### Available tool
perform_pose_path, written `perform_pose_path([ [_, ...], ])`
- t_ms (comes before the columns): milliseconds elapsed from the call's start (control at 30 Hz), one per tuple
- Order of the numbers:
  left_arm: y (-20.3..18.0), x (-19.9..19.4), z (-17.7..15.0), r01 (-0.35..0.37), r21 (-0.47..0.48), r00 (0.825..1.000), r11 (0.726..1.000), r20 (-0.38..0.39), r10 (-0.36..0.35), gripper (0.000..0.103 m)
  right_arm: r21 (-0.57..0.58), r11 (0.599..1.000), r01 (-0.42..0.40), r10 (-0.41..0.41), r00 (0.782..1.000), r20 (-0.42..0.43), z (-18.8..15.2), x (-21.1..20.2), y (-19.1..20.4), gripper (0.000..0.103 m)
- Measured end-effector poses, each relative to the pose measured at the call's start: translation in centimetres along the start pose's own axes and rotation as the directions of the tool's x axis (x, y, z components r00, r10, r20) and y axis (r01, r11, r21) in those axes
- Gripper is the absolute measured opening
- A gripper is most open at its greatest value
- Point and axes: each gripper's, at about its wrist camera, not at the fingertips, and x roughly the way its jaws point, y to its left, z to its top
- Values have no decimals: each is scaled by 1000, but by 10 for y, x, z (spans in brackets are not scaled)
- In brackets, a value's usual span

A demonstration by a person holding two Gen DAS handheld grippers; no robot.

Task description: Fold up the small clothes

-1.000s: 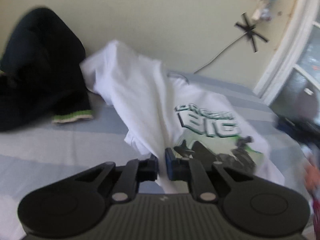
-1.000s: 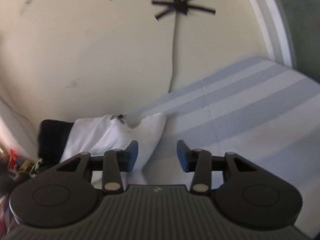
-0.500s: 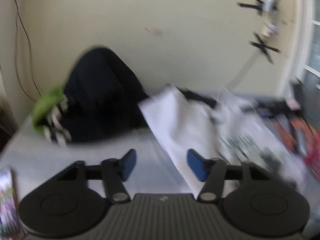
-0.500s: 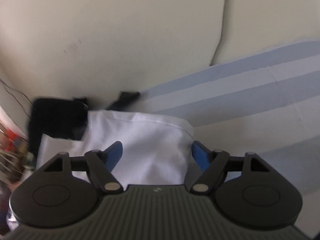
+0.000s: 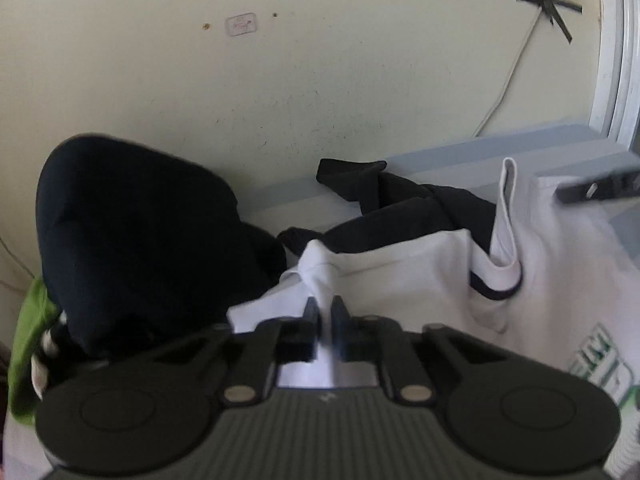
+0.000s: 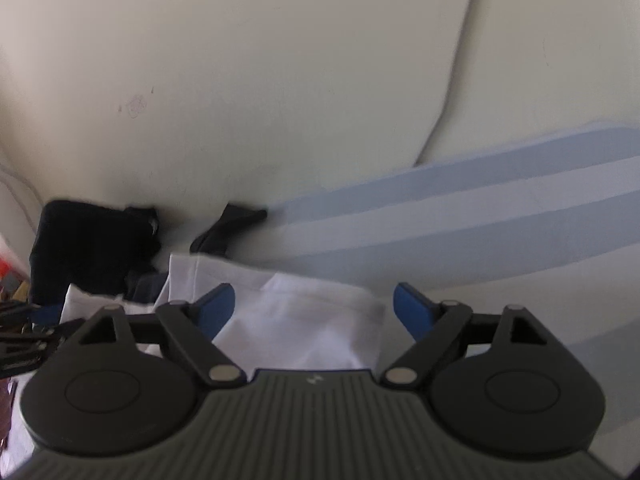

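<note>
We grip the white T-shirt's sleeve

Our left gripper (image 5: 325, 312) pinches a fold of the white T-shirt (image 5: 420, 276) lying across the striped bed (image 6: 500, 216); our right gripper (image 6: 314, 306) hovers low, fingers wide apart, over its other sleeve.

Left gripper (image 5: 325, 312) jaws pinch white T-shirt (image 5: 404, 268).

White t-shirt (image 5: 420, 264) with green-and-white lettering, a black garment (image 5: 132, 236) beside it, blue-and-pale striped bed sheet (image 6: 480, 216), cream wall (image 5: 320, 60).
</note>
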Motion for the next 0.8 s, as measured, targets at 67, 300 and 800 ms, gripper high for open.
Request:
perform_pose_path([
  [67, 0, -24, -8, -45, 19, 996, 999, 72, 43, 7, -32, 999, -7, 5, 997, -72, -2, 9, 4, 61],
  [300, 19, -152, 1, -71, -109, 934, 991, 341, 105, 7, -175, 984, 6, 30, 979, 201, 19, -87, 45, 11],
  [800, -28, -464, 6, -96, -362, 318, 927, 871, 373, 7, -284, 924, 256, 162, 411, 897, 43, -429, 170, 11],
])
